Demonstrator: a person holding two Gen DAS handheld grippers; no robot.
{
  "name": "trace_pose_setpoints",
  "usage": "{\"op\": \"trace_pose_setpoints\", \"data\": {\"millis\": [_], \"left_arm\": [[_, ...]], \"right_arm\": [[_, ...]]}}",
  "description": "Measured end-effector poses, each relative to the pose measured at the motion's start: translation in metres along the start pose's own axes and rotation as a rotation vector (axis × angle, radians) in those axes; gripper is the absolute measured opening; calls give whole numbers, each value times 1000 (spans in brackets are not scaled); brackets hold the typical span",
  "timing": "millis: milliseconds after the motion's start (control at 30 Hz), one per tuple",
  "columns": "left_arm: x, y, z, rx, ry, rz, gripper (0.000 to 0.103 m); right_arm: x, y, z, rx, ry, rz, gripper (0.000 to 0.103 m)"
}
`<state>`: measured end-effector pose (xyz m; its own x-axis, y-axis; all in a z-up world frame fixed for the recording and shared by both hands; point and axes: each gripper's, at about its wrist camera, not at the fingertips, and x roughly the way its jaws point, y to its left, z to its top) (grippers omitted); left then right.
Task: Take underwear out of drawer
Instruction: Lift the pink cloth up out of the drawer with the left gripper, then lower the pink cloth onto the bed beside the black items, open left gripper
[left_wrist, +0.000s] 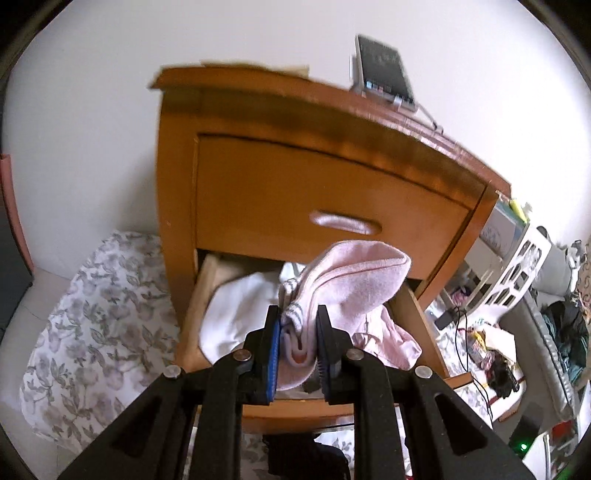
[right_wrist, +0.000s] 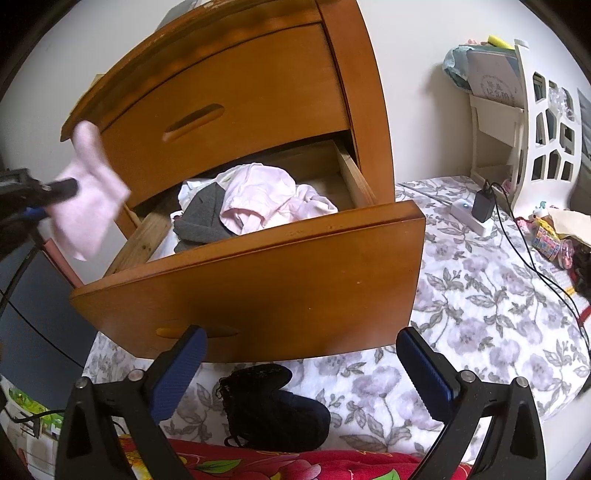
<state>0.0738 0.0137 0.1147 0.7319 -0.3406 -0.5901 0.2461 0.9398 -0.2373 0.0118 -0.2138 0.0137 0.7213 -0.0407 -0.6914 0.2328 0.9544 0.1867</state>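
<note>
On the flowered bedspread (right_wrist: 480, 295) the drawer (right_wrist: 258, 280) gapes; left gripper (left_wrist: 298, 332) pinches limp, light pink underwear (left_wrist: 354, 273) mid-fold, while the right gripper (right_wrist: 301, 365) hangs wide, empty.

Support: bed (right_wrist: 480, 306), covered by a white sheet with grey floral print. Wooden nightstand (right_wrist: 258, 92) stands on it — lower drawer (right_wrist: 258, 280) pulled open. Directly on the sheet: black lace garment (right_wrist: 273, 406) just in front of the drawer, white power strip (right_wrist: 469, 214) with black charger (right_wrist: 484, 203) — right of nightstand. White rack (right_wrist: 532, 122) behind.
</note>
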Motion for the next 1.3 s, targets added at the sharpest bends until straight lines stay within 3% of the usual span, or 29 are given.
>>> {"op": "trace_pose_setpoints", "data": {"millis": [167, 367, 600, 800, 1300], "left_arm": [[-24, 3, -4, -8, -49, -30, 18], [-56, 14, 2, -46, -119, -122, 18], [-80, 13, -1, -39, -148, -125, 18], [-79, 8, -26, -31, -94, -129, 18], [-24, -5, -101, -45, 179, -155, 18]], "right_arm": [[0, 3, 0, -16, 1, -19, 103], [0, 6, 0, -30, 2, -38, 103], [1, 10, 0, -49, 6, -58, 103], [3, 10, 0, -53, 12, -64, 103], [4, 15, -1, -77, 19, -93, 103]]}}
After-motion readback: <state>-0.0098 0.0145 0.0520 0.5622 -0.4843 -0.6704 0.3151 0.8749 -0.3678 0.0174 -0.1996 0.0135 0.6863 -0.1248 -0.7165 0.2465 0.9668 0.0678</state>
